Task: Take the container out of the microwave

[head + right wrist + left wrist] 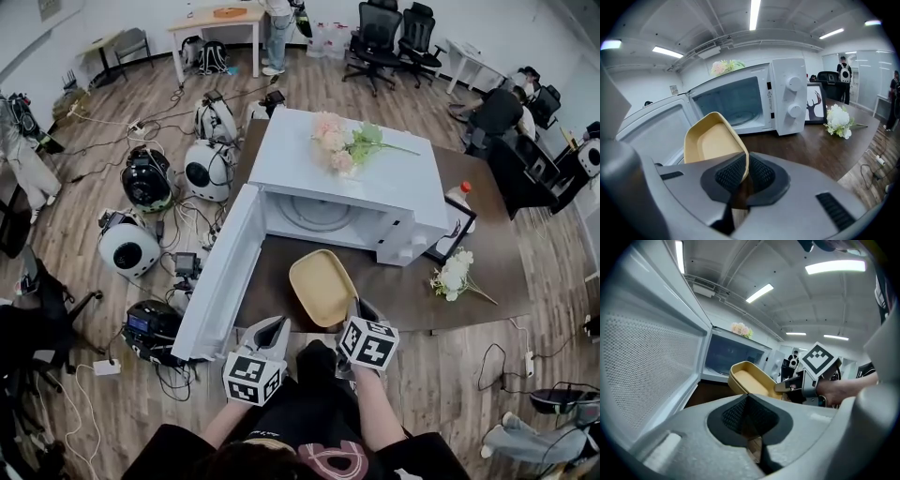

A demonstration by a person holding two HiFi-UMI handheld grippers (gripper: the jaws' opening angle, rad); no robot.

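The white microwave [347, 178] stands on a brown table [487, 187] with its door [220, 281] swung open to the left. A shallow yellow container [322, 286] hangs in the air in front of the open cavity, tilted. My right gripper [360, 307] is shut on its near right rim; in the right gripper view the rim [743, 159] sits pinched between the pads of the right gripper [746, 171]. My left gripper [279, 324] is beside it, near the door, shut with nothing in it. The left gripper view shows the container [749, 378] and the right gripper [787, 386] ahead of the left gripper [748, 401].
Pink flowers [345, 145] lie on top of the microwave. On the table to the right are white flowers [457, 274], a picture frame [457, 230] and a bottle [458, 194]. Round devices and cables [150, 178] crowd the floor on the left, beyond the open door.
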